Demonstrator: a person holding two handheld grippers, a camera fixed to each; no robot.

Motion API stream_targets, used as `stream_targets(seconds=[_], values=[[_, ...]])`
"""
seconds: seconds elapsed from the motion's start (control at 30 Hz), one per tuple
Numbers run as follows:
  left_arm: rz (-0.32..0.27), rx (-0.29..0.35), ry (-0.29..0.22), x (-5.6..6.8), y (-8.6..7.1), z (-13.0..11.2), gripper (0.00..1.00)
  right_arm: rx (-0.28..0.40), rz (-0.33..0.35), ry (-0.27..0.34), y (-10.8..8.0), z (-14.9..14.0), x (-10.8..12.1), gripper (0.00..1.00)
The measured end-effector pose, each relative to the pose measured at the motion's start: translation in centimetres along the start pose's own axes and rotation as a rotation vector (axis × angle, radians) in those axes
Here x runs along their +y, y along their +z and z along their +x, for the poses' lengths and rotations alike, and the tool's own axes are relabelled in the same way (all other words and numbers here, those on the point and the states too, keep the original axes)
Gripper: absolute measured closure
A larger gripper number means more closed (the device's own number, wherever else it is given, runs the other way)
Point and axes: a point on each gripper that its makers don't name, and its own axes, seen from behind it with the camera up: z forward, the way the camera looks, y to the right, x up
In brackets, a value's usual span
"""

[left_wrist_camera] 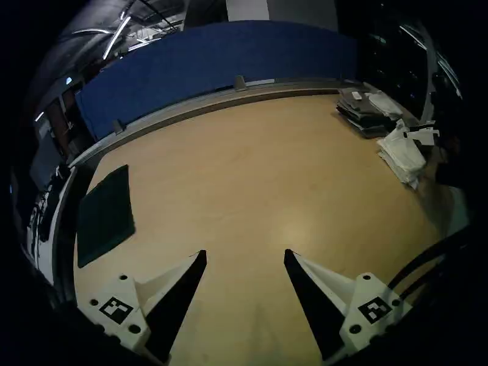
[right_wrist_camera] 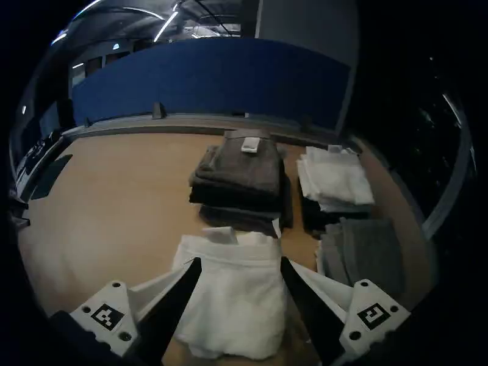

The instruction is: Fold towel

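Right gripper (right_wrist_camera: 240, 260), spread wide, hovers over white towel (right_wrist_camera: 235, 308).

Blue partition (left_wrist_camera: 213, 61) behind wooden table (left_wrist_camera: 256, 171)

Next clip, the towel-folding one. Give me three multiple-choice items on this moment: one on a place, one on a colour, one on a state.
1. Where does the white towel lie in the right gripper view?
A) between the fingers of the right gripper
B) hanging from a hook
C) draped over a chair

2. What colour is the partition behind the table?
A) red
B) blue
C) yellow

3. How does the left gripper stand?
A) shut on a towel
B) shut on nothing
C) open over bare table

Answers:
1 A: the white towel lies between the right gripper's spread fingers.
2 B: the partition is plainly blue in both views.
3 C: the left gripper's fingers stand apart with bare wood between them.
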Motion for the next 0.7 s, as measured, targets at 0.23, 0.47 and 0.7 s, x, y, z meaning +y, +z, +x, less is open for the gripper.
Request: stream_targets(seconds=[0.23, 0.47, 0.7], values=[[0.009, -0.007, -0.007, -0.4, 0.2, 0.0, 0.06, -0.011, 0.004, -0.010, 1.3, 0.0, -0.2, 0.00], [0.020, -0.014, -0.010, -0.9, 0.0, -0.3, 0.06, -0.051, -0.012, -0.022, 3.5, -1.4, 0.4, 0.00], [0.032, -0.016, -0.018, -1.3, -0.2, -0.7, 0.06, -0.085, -0.014, -0.032, 4.9, -2.6, 0.5, 0.00]])
